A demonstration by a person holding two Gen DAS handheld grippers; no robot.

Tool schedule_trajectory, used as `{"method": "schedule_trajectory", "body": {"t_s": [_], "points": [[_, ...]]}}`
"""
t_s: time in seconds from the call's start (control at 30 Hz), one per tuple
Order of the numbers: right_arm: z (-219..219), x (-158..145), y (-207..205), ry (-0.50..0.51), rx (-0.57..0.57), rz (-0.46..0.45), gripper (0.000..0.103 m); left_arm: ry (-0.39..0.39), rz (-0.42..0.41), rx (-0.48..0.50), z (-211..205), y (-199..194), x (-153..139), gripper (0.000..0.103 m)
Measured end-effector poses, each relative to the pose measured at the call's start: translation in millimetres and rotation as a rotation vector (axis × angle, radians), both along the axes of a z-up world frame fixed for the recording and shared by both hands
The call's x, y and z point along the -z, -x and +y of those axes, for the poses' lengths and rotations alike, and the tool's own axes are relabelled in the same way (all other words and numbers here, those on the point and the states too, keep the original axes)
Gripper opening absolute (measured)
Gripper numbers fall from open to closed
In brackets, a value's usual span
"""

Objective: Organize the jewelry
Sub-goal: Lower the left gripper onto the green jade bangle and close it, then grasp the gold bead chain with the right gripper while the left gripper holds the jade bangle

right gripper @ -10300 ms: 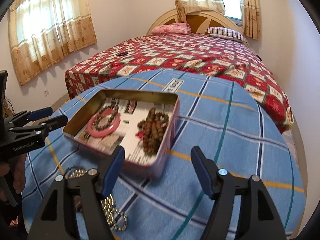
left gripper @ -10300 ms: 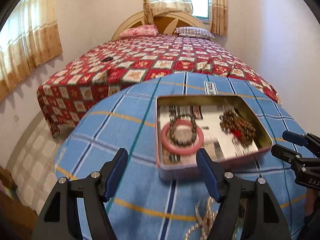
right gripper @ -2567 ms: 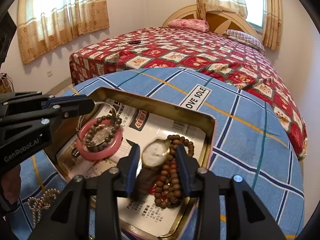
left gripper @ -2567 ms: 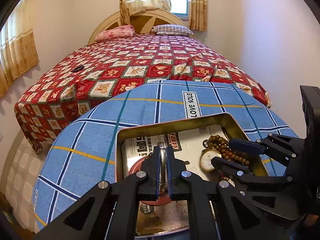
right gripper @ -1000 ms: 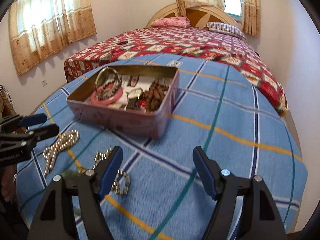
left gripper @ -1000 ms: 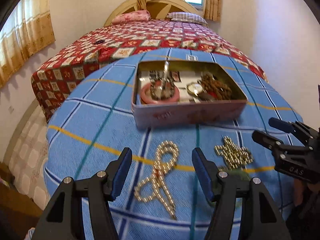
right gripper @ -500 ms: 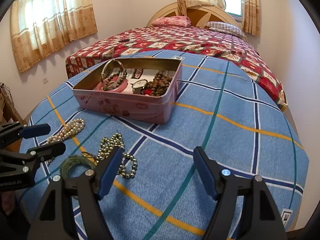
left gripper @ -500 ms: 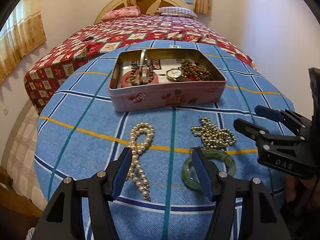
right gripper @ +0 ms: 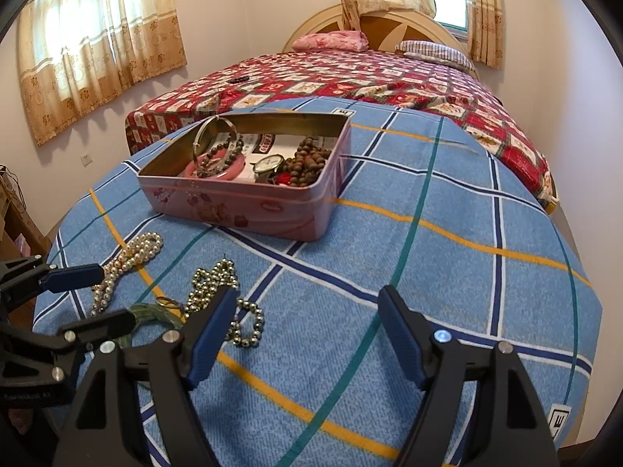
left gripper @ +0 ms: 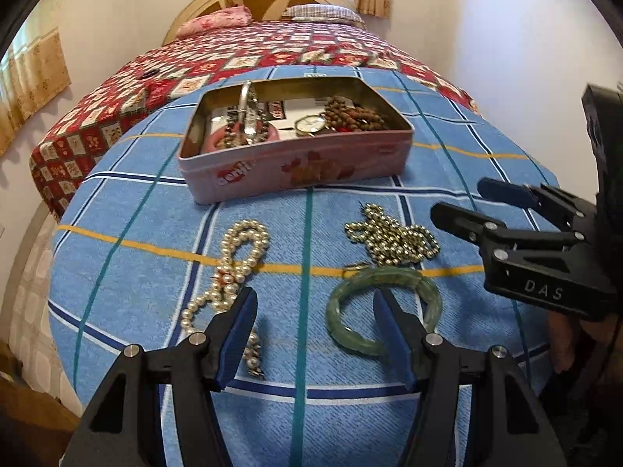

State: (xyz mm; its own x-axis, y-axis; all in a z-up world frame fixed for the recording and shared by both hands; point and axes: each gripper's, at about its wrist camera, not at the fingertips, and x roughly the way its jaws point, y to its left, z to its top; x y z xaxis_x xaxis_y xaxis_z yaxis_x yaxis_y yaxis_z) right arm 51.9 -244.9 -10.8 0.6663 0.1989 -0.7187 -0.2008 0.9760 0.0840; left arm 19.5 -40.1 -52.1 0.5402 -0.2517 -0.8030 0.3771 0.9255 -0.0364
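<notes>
Three pieces of jewelry lie loose on the worktop [left gripper: 117, 280], in front of the tin [left gripper: 296, 171]: one pearl necklace [left gripper: 233, 268], one gold bead chain [left gripper: 393, 237] and one green bangle [left gripper: 383, 307]. We count also one small gold ring [right gripper: 168, 302], just beside the bangle.

Inside the tin we see one pink bangle [right gripper: 218, 169] with one dark bead bracelet [right gripper: 222, 151] on it, one thin metal bangle [right gripper: 212, 128] leaning upright against the wall, one watch [right gripper: 268, 163] and one heap of brown beads [right gripper: 307, 167]. We think the tin is the place for collecting, so these five pieces are already sorted.

Our left gripper [left gripper: 315, 334] hovers low with its jaws spread wide and holds nothing; the green bangle is near its right finger, the pearls near its left. Probably one of them is the next piece to take. Our right gripper [right gripper: 307, 330] is spread wide too and empty, above bare cloth, with the gold chain touching its left finger in the view.
</notes>
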Motion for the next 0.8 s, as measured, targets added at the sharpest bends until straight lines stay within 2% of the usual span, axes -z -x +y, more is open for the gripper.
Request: {"method": "schedule_trajectory", "body": {"t_s": [0.03, 0.07, 0.13, 0.23, 0.43, 0.8], "points": [[-0.1, 0.1, -0.1, 0.0, -0.001, 0.0, 0.078, 0.001, 0.002, 0.003, -0.1, -0.5, 0.7, 0.058], [-0.1, 0.2, -0.3, 0.0, -0.001, 0.001, 0.078, 0.006, 0.012, 0.013, -0.5, -0.8, 2.5, 0.041], [-0.2, 0.2, -0.3, -0.001, 0.0, 0.001, 0.078, 0.028, 0.053, 0.038, -1.1, -3.3, 7.1, 0.018], [0.2, 0.3, -0.3, 0.0, -0.001, 0.001, 0.078, 0.05, 0.063, 0.053, 0.8, -3.3, 6.1, 0.008], [2.4, 0.6, 0.1, 0.004, -0.006, 0.001, 0.078, 0.083, 0.013, 0.048, 12.1, -5.1, -11.9, 0.007], [26.8, -0.3, -4.1, -0.012, -0.085, 0.017, 0.078, 0.123, -0.029, -0.059, 45.5, -27.7, -28.6, 0.007]]}}
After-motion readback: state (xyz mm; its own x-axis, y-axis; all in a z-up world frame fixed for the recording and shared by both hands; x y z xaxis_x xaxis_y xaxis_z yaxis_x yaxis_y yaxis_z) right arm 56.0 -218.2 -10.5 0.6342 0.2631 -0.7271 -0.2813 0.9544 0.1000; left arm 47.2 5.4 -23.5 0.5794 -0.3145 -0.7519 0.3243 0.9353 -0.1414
